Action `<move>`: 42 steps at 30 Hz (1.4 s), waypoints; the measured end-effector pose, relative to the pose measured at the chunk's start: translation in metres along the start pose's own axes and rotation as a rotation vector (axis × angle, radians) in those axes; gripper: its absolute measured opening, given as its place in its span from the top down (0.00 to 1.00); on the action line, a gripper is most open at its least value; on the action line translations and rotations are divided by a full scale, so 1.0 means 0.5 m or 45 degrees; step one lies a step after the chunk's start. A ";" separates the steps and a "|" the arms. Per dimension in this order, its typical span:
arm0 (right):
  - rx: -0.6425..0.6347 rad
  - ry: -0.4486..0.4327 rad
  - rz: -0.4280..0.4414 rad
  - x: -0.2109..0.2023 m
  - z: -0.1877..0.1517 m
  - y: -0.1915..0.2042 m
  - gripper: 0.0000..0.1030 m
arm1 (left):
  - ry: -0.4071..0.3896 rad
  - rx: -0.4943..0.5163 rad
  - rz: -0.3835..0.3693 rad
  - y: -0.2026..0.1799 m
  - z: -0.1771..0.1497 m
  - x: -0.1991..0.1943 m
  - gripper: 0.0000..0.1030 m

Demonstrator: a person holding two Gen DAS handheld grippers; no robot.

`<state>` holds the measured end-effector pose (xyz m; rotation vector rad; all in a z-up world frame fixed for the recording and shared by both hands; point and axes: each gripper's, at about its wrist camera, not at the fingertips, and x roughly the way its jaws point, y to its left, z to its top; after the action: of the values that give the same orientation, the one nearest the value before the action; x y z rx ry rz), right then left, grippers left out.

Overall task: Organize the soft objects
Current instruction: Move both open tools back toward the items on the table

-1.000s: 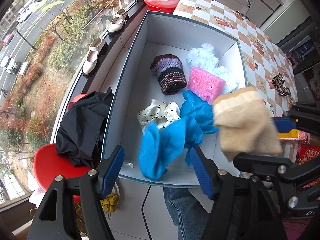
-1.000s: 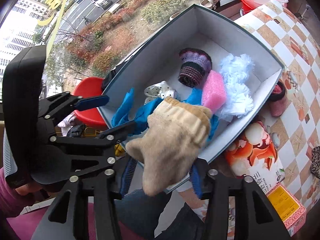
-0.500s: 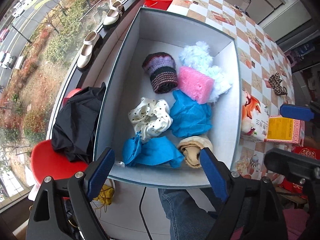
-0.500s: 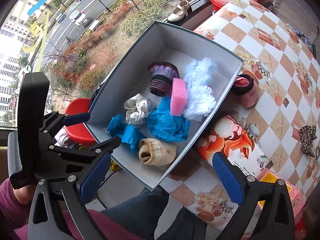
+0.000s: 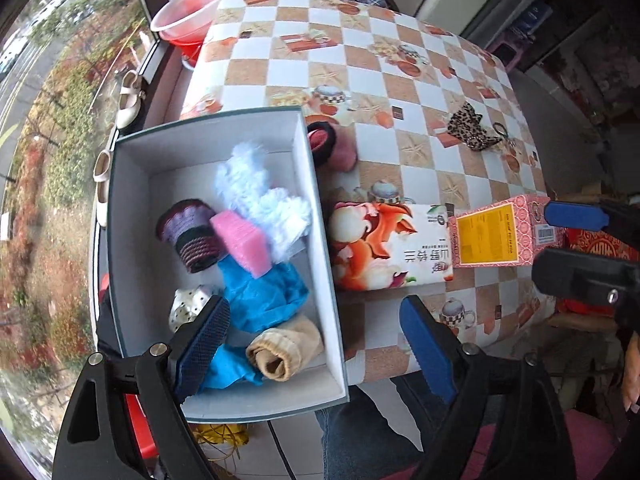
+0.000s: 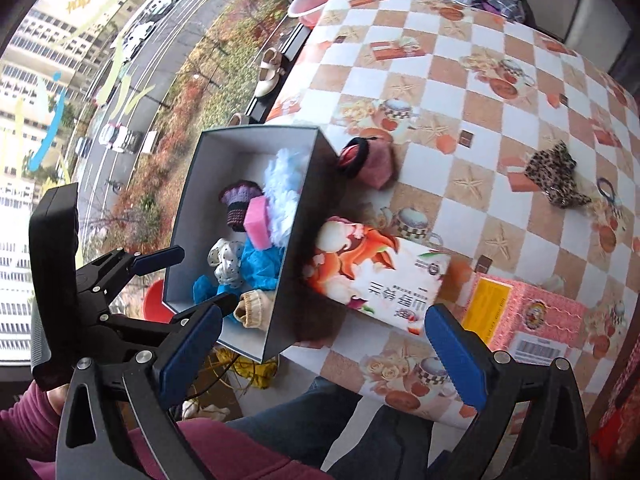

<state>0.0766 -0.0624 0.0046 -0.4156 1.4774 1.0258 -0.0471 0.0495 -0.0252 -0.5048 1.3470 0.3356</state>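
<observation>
Both our tools, left (image 5: 316, 340) and right (image 6: 320, 348), gape empty near the table's (image 5: 420, 160) front edge. We should next reach for the pink slipper (image 5: 334, 150) beside the box (image 5: 320, 216), grasping its bulk. The box holds sock (image 5: 284, 350), sponge (image 5: 242, 242), blue cloths (image 5: 264, 296).

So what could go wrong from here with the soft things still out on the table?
1. The grey box overhangs the table's near edge, so a push could tip it off.
2. The pink fuzzy slipper presses against the box wall, leaving little finger room.
3. The leopard-print scrunchie sits far across the checkered table; reaching could snag the tissue pack.
</observation>
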 end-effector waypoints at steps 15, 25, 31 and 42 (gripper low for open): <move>0.365 -0.133 -0.091 -0.114 -0.017 -0.279 0.01 | 0.027 0.164 0.015 -0.155 0.123 0.040 0.13; 0.472 -0.098 -0.078 -0.094 -0.026 -0.394 0.01 | 0.035 0.112 0.112 -0.156 0.222 0.110 0.13; 0.534 -0.009 -0.059 -0.051 -0.042 -0.455 0.01 | 0.059 0.149 0.334 -0.198 0.280 0.207 0.13; 0.597 0.042 -0.111 -0.059 -0.056 -0.552 0.01 | 0.249 -0.022 0.534 -0.186 0.366 0.367 0.13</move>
<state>0.2762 -0.2431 -0.0677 -0.1579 1.6558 0.5788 0.1899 0.0570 -0.1648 -0.2691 1.6416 0.6547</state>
